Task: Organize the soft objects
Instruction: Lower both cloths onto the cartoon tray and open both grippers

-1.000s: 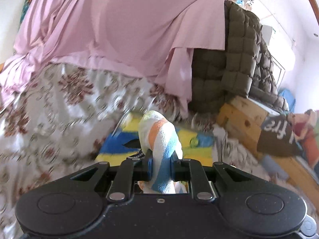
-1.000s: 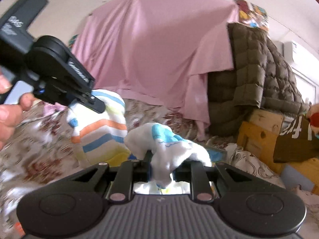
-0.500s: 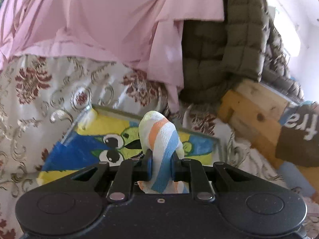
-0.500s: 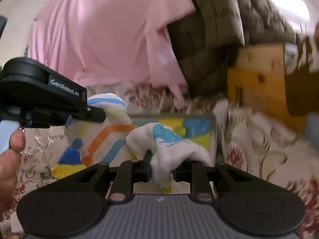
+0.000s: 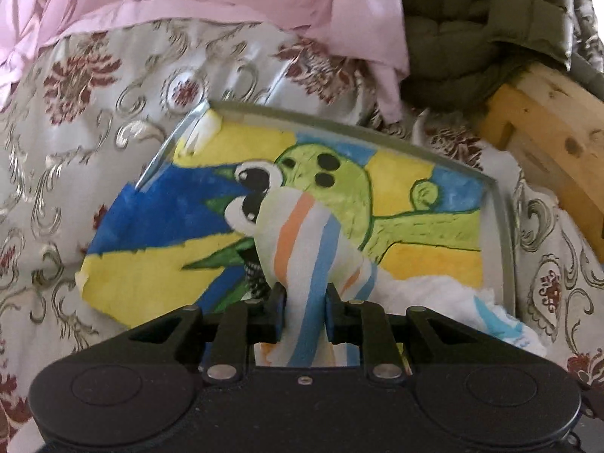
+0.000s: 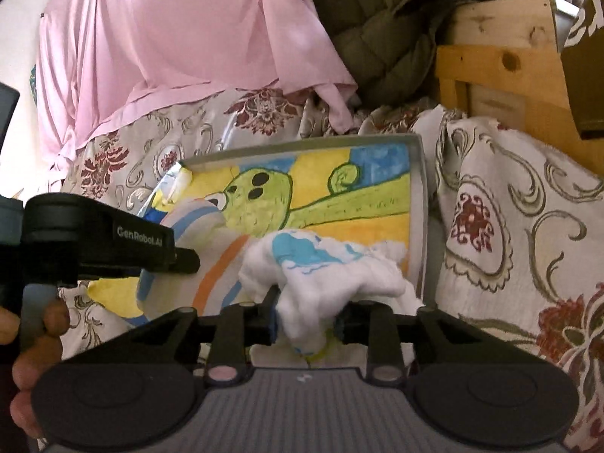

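**Release over tray: snag risk**

Left gripper (image 5: 304, 311) jaws just easing apart, striped sock (image 5: 302, 249) between. Right gripper (image 6: 307, 319) likewise, white sock (image 6: 324, 275) between. Both over tray (image 5: 498, 226). Fabric may cling to pads, or drape over rim.

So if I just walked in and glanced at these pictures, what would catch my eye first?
Probably the bright cartoon painting of a green creature on yellow and blue, lying in a shallow tray on the flowered bedspread. Right over it, each black gripper has a small cloth between its fingers: the left gripper a striped cloth, the right gripper a white cloth with blue print, both jaws just easing open. Behind hangs a pink sheet.
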{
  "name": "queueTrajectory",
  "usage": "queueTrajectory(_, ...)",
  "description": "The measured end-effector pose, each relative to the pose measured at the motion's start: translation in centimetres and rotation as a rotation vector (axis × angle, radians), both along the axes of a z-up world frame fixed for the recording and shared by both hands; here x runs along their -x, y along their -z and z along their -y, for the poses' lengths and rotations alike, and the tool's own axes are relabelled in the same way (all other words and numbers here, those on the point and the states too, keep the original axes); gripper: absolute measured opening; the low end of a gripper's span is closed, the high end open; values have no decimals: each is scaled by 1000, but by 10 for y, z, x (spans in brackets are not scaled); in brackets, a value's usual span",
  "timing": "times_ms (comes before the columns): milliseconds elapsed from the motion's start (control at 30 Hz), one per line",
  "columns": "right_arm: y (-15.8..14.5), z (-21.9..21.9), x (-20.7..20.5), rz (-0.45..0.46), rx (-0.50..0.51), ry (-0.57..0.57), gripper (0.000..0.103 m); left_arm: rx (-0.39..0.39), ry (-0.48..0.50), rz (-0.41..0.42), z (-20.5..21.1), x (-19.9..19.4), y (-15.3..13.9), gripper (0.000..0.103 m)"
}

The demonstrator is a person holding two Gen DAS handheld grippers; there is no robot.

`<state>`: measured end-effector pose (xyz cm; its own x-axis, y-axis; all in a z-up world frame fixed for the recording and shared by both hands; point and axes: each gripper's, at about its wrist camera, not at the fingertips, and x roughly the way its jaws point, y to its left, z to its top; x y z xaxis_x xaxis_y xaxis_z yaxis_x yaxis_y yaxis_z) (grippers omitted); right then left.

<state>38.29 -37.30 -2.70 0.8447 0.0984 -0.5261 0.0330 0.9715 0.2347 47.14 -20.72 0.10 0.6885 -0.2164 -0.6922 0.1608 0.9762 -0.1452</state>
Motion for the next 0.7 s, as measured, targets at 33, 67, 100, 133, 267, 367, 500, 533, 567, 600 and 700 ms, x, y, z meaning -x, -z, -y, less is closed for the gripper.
queueTrajectory(33,0,0,0,-4,-2,-1,37,2,0,-11,-1,0,2,25)
queueTrajectory(67,0,1,0,-7,-6,-2,39,0,-2,-13,-1,1,3,26)
queueTrajectory(100,-1,1,0,-7,-9,-4,39,-7,-4,-5,-1,3,3,26)
queueTrajectory(133,-2,2,1,-6,-10,-3,40,-13,-3,0,0,4,3,28)
queueTrajectory(267,-6,2,2,-21,13,-8,47,-20,-15,3,0,9,3,40)
queueTrajectory(367,-11,-2,5,-29,64,-18,55,-7,-32,7,-2,13,2,49)
queueTrajectory(500,-19,-4,13,-24,84,-13,64,-16,-33,33,-3,22,-2,62)
queueTrajectory(533,-22,-4,16,-21,86,-10,69,-20,-31,42,-4,25,-4,65)
queueTrajectory(567,-24,-4,19,-17,87,-6,72,-20,-29,51,-5,28,-7,65)
queueTrajectory(600,-27,-2,22,-13,85,-1,73,-18,-30,56,-7,30,-10,67)
queueTrajectory(700,-37,3,35,7,64,14,80,-2,-44,79,-15,41,-21,74)
